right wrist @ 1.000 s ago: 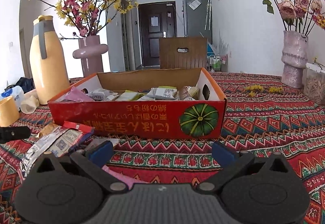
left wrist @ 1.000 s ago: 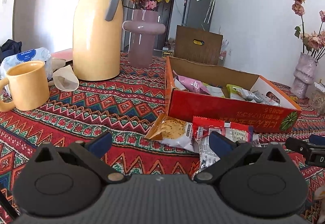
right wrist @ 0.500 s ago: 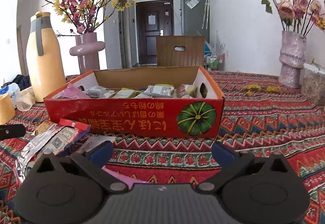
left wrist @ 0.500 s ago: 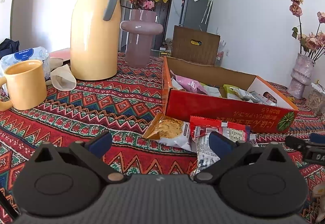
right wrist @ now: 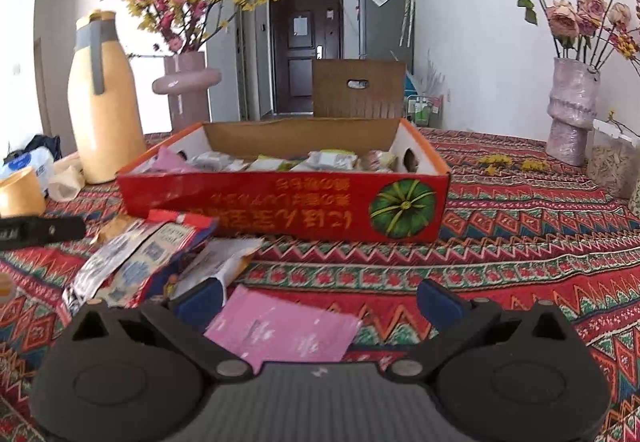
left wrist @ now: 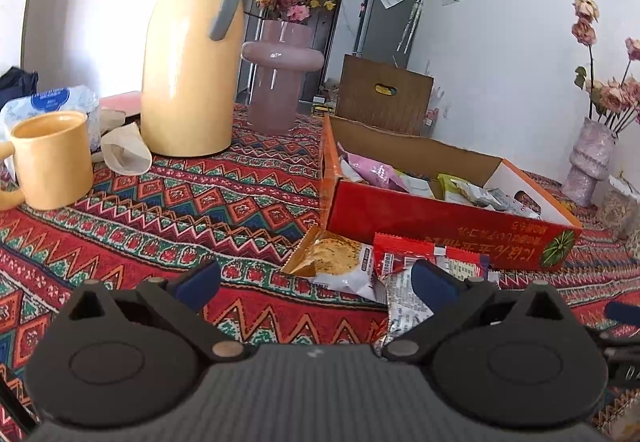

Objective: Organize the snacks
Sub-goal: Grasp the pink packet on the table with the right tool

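A red cardboard box (left wrist: pixel 448 219) (right wrist: pixel 288 205) holds several snack packets on the patterned cloth. Loose snacks lie before its near left corner: a biscuit packet (left wrist: pixel 334 258), a red wrapper (left wrist: pixel 424 252) and a silver packet (left wrist: pixel 404 316), seen as a pile (right wrist: pixel 136 262) in the right wrist view. A pink packet (right wrist: pixel 282 330) lies flat between my right gripper's fingers. My left gripper (left wrist: pixel 316 280) is open just short of the biscuit packet. My right gripper (right wrist: pixel 320 300) is open, low over the pink packet.
A yellow thermos jug (left wrist: pixel 192 53), a pink vase (left wrist: pixel 280 81) and a yellow mug (left wrist: pixel 52 157) stand at the left. Another vase (right wrist: pixel 572 113) with dried roses and a jar (right wrist: pixel 610 169) stand at the right. A brown chair back (right wrist: pixel 358 87) rises behind the box.
Both grippers have drawn back and risen a little, so the pink packet shows more fully under the right one. Both stay open.
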Demonstrator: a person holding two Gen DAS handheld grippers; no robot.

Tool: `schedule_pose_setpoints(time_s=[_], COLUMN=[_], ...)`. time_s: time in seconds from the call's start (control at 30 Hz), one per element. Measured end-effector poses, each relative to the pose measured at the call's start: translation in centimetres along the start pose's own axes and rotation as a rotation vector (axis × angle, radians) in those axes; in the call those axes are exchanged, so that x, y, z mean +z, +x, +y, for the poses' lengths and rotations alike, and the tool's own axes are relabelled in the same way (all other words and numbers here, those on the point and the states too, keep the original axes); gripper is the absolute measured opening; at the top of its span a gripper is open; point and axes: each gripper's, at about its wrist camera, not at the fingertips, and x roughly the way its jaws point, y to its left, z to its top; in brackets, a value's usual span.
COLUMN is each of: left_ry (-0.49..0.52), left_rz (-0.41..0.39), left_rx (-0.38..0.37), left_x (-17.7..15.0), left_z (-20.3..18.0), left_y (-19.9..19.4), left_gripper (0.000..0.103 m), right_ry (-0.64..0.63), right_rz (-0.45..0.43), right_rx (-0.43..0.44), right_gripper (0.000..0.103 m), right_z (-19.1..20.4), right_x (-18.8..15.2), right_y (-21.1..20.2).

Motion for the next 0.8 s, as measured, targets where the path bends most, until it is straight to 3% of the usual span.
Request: schedule_pose_setpoints(time_s=[0.2, 0.53, 0.8], left_ry=[0.007, 0.009, 0.002], left_rz=[0.002, 0.016, 0.025], left_rx=[-0.002, 0.0, 0.003], left_x=[-0.1, -0.1, -0.2], left_z=[0.0, 0.0, 0.1], left_y=[0.0, 0.1, 0.2], left_gripper=[0.103, 0.103, 0.103], right_ry=[-0.037, -0.015, -0.017], right_rz=[0.025, 0.203, 0.214], right_rx=[0.024, -0.009, -0.005], right_gripper=[0.103, 0.103, 0.103], right_z=[1.7, 2.0, 1.9], right_x=[-0.1, -0.2, -0.1], right_y=[0.1, 3.5, 3.9])
